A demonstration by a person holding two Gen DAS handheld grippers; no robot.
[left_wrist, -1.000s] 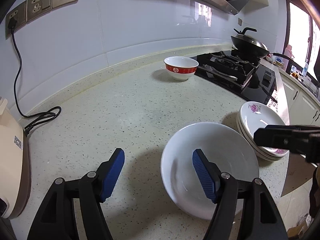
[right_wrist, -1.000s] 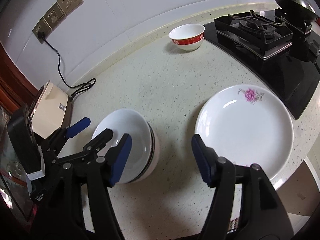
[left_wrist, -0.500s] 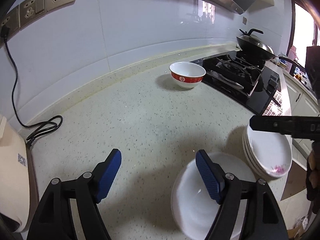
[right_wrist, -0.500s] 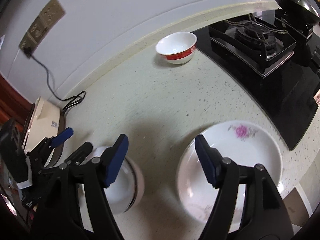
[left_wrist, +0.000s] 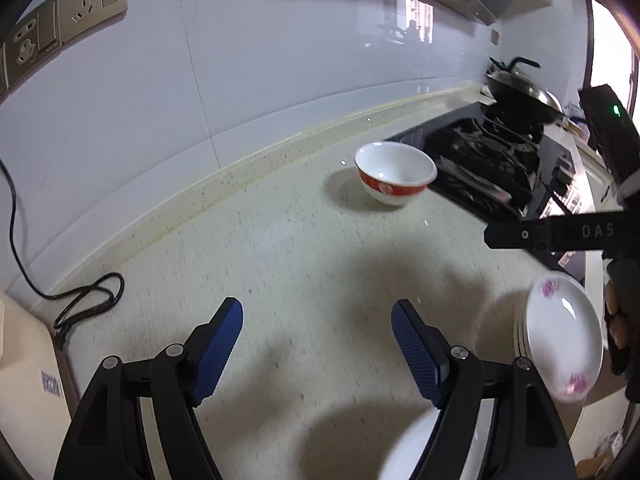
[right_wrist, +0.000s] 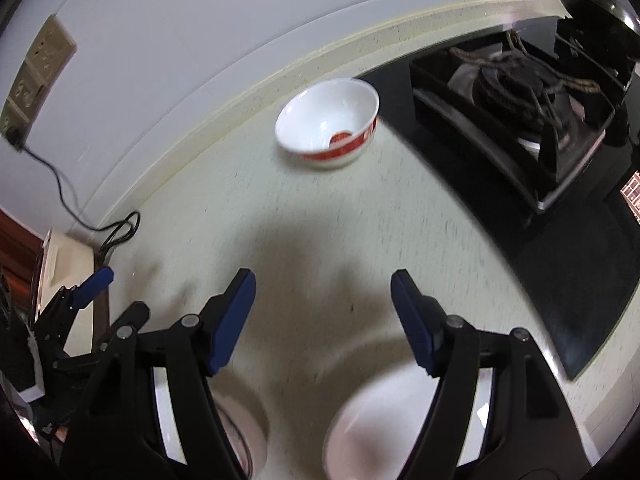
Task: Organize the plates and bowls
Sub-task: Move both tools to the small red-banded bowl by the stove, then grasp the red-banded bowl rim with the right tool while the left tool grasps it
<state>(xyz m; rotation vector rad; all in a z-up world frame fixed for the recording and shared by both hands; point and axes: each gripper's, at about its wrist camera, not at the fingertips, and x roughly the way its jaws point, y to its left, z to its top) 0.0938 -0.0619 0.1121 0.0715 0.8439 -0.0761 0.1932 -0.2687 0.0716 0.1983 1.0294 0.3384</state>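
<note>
A white bowl with a red band (left_wrist: 394,178) stands alone near the back wall, beside the stove; the right wrist view shows the same bowl (right_wrist: 328,124). My left gripper (left_wrist: 318,344) is open over bare counter, well short of that bowl. A stack of white bowls (left_wrist: 412,448) peeks in under its right finger. A stack of flowered plates (left_wrist: 560,344) sits at the counter's right edge. My right gripper (right_wrist: 324,316) is open too, with nothing between its blue pads (right_wrist: 412,320). The plates (right_wrist: 368,432) lie blurred below it.
A black gas stove (right_wrist: 520,92) with a wok (left_wrist: 520,88) fills the right side. A cream appliance (left_wrist: 24,380) and its black cable (left_wrist: 80,296) lie at the left, under wall sockets (left_wrist: 92,0). The left gripper (right_wrist: 92,284) shows at the right wrist view's left edge.
Both grippers have moved forward across the counter toward the red-banded bowl. The bowl stack and plate stack have slid to the bottom edges of the views. Both pairs of jaws stand slightly wider.
</note>
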